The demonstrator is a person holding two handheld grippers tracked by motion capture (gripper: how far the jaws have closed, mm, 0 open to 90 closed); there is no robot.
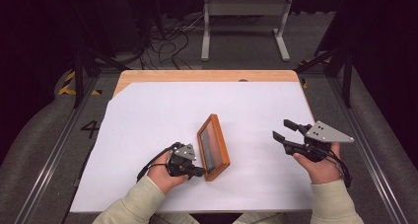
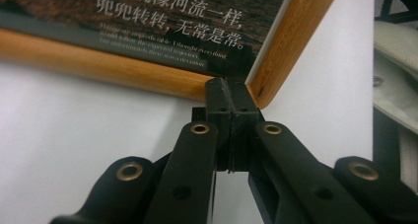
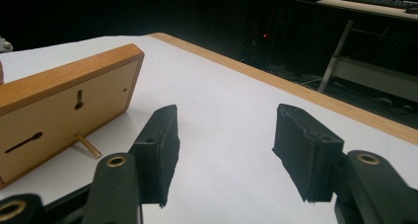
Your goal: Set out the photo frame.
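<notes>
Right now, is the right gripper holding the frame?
No, the right gripper is open with nothing between its jaws, apart from the frame.

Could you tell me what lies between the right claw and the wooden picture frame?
Bare white table cover, in the high view, separates the right claw from the wooden picture frame.

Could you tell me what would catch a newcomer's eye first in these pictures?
The wooden picture frame standing propped on the white table sheet, near the front middle. The left hand-held gripper, jaws shut, touches the frame's corner, while the right hand-held gripper waits open to the frame's right, apart from it.
</notes>
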